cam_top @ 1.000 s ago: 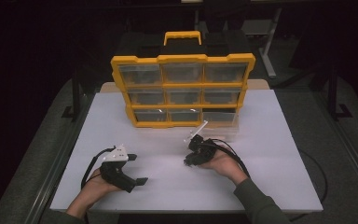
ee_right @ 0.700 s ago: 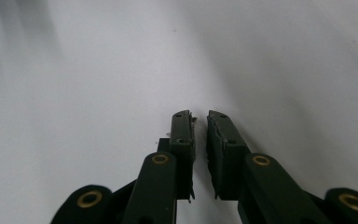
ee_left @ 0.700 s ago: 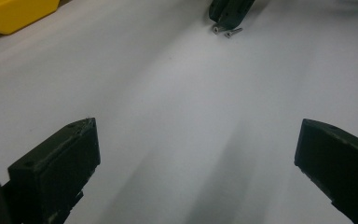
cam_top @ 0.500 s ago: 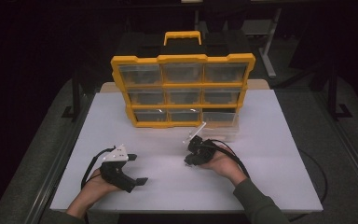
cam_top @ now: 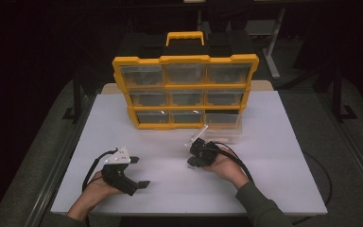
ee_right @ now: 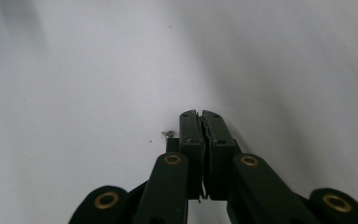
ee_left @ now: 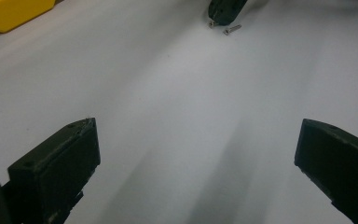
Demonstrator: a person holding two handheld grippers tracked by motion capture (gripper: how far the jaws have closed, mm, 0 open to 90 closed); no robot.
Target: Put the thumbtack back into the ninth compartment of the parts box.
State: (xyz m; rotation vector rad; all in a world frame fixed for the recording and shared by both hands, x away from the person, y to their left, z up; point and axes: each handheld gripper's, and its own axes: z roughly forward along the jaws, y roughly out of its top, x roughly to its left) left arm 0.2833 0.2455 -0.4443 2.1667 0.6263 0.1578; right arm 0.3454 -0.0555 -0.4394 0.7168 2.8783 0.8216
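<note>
Watching the right gripper (cam_top: 192, 163): tips down on the white table (cam_top: 274, 142), just in front of the yellow organizer (cam_top: 185, 90); its jaws have just been closing and now stand pressed together, and I cannot tell whether anything is caught between them.
Screw by the right tips: one small screw (ee_right: 168, 134) lies flat on the table just beside the closed jaws, apart from them.
Second screw: from the left gripper view a screw (ee_left: 231, 30) lies beside the right gripper's tips, with another small metal piece right at the tips.
Left gripper (cam_top: 142, 172): nearer the person than the organizer and off to its left front, resting low over bare table, jaws spread wide with nothing between them.
Clear drawer (cam_top: 223, 126): pulled out of the organizer's bottom right slot, standing on the table just behind the right gripper.
Organizer: upright at the far middle of the table, handle on top, three rows of clear drawers.
</note>
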